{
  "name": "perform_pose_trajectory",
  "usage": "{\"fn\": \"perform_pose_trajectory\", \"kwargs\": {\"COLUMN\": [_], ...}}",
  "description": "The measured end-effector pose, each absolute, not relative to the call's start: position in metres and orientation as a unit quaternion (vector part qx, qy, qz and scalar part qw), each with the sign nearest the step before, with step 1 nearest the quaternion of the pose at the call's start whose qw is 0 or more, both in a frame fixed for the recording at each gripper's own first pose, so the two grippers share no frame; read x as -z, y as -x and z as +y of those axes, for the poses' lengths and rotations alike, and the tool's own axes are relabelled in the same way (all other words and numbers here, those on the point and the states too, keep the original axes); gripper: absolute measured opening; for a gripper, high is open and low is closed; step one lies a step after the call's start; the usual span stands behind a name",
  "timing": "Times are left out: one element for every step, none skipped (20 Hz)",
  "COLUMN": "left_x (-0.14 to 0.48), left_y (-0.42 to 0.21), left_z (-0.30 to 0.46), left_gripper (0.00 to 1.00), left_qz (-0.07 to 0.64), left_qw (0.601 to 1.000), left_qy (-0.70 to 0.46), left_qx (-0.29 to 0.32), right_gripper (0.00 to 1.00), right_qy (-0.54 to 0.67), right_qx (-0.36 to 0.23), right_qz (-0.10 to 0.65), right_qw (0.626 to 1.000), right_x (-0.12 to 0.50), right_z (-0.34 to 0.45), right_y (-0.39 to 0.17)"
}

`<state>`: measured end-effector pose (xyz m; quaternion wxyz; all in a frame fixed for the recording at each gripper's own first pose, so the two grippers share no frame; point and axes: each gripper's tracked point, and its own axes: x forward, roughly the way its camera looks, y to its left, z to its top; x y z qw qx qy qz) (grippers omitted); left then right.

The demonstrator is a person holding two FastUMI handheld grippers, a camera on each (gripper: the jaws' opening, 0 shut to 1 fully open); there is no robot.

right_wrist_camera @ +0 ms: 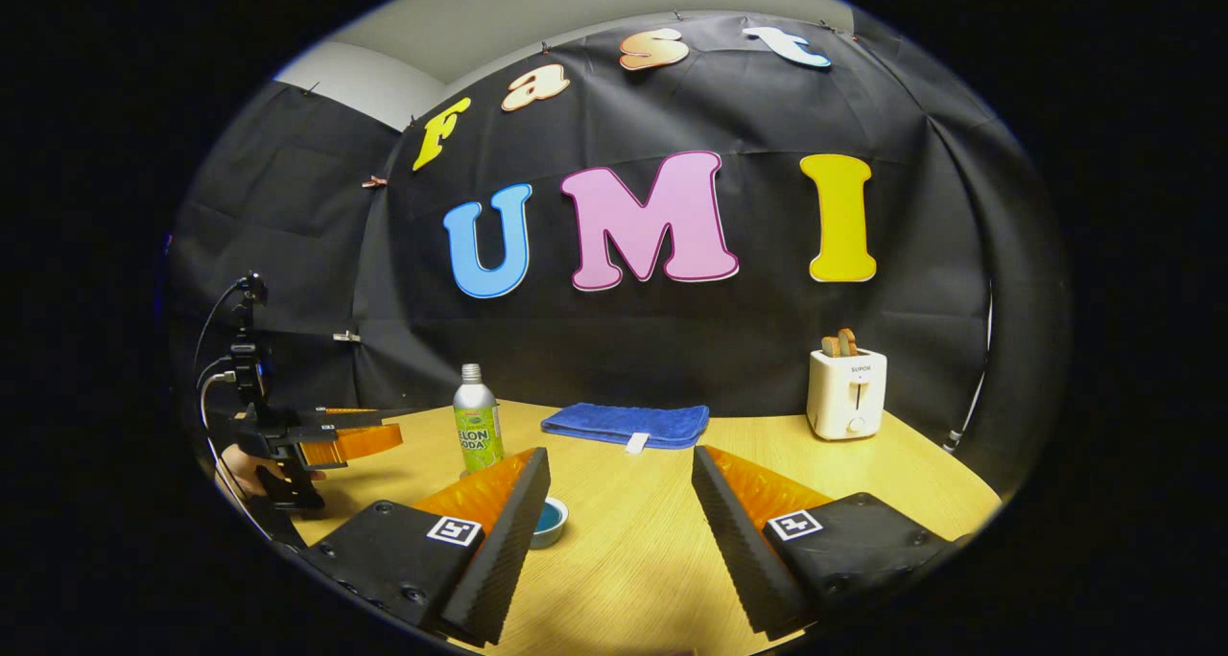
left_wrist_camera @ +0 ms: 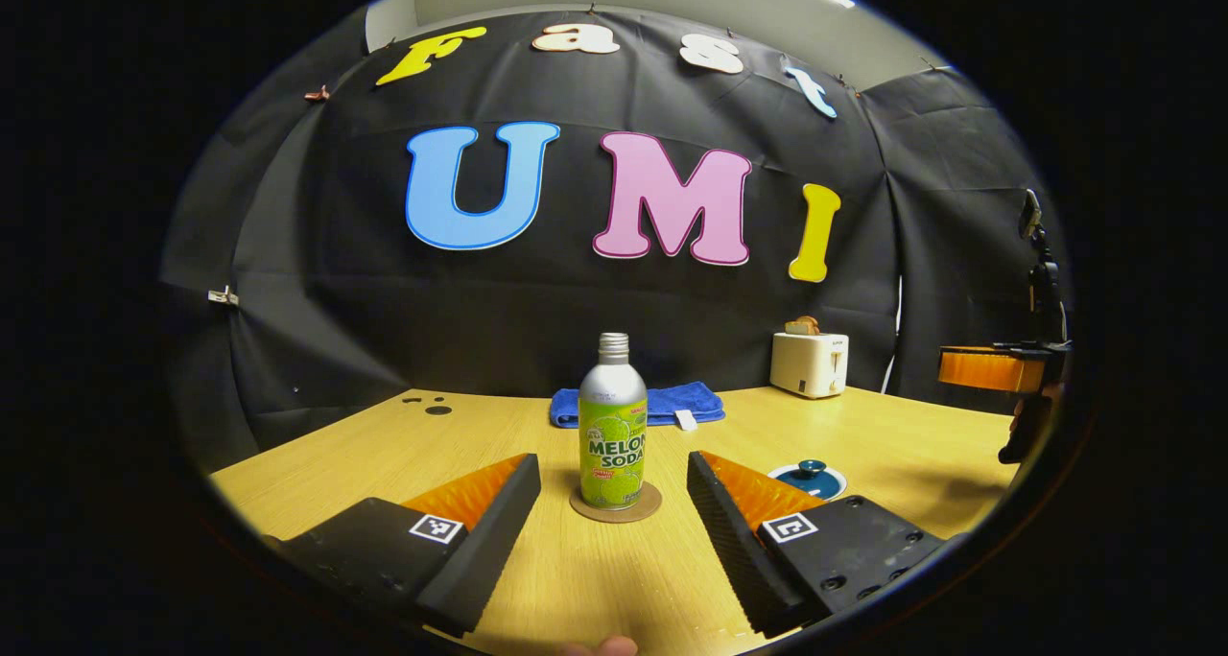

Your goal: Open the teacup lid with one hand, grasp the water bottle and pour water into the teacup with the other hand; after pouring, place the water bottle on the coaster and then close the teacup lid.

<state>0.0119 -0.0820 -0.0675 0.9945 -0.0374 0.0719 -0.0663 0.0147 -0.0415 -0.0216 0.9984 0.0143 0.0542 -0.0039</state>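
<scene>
On table centre, the melon soda bottle is sitting upright on its coaster, w/ the lidded teacup just to its right, both handy for me. I'm holding the left gripper wide open, aiming at the bottle, touching nothing; right gripper also gaping, empty.

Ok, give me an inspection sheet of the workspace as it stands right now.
Surface: wooden table, a few dark marks far left.
Job's things: water bottle upright on the coaster; teacup with lid on.
Clutter: blue towel folded at the back; toaster with toast in it.
Grippers: left gripper open, facing the bottle; right gripper open, holding nothing.
Cables: white cord by the wall near the toaster.
Surroundings: black cloth wall.
</scene>
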Motion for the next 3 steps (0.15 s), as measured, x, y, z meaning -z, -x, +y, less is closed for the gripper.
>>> {"fn": "perform_pose_trajectory", "kwargs": {"left_x": [0.0678,0.0683,0.0697], "left_y": [-0.0115,-0.0114,-0.0115], "left_z": [-0.0821,-0.0819,-0.0819], "left_gripper": [0.97,0.97,0.97], "left_qz": [0.073,0.074,0.075], "left_qw": [0.994,0.994,0.994], "left_qy": [0.039,0.039,0.039], "left_qx": [0.067,0.067,0.068], "right_gripper": [0.92,0.92,0.92], "right_qy": [-0.014,-0.014,-0.014], "right_qx": [0.004,0.004,0.003], "right_qz": [0.055,0.056,0.056], "right_qw": [0.998,0.998,0.998], "right_x": [0.0222,0.0227,0.0233], "right_z": [-0.0412,-0.0406,-0.04], "right_y": [-0.0156,-0.0151,-0.016]}}
